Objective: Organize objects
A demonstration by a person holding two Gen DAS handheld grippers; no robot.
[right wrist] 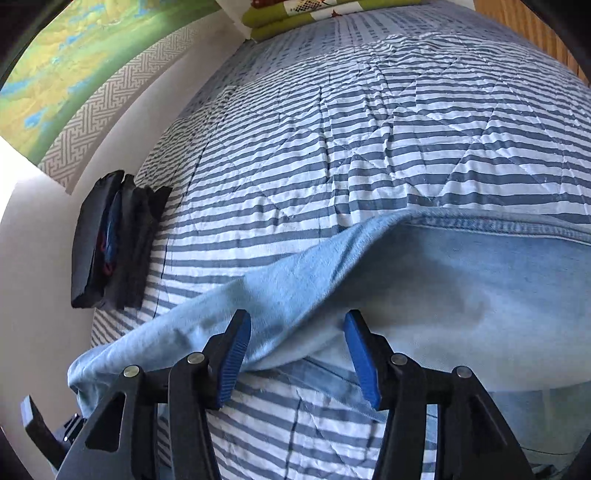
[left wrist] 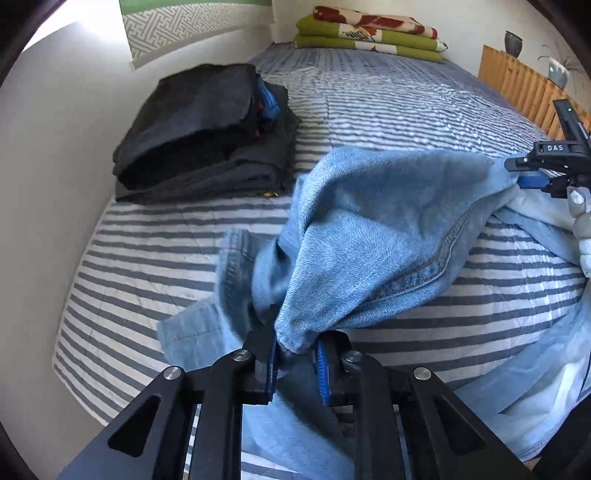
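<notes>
Light blue jeans (left wrist: 388,229) bunched and lifted above the striped quilt (left wrist: 388,110), one end draped down toward the near edge of the quilt. Left gripper (left wrist: 297,363) clamped on a gathered fold of the denim, blue pads (left wrist: 322,365) pressing it from both sides, cloth trailing below the jaws. Right gripper (right wrist: 295,360) over the near part of the quilt, jaws apart, a sagging fold of the jeans (right wrist: 424,288) hanging down between the blue pads (right wrist: 232,362); fabric brushing the left pad, clear of the right one, so not pinched. Same right gripper (left wrist: 546,173) seen from the left wrist view at the far right end of the jeans. Stack of folded dark clothes (left wrist: 207,129) on the quilt against the wall, well apart from the jeans. Folded green and floral blankets (left wrist: 369,35) at the far end of the quilt. Wooden slatted panel (left wrist: 517,85) beyond the quilt's right side.
</notes>
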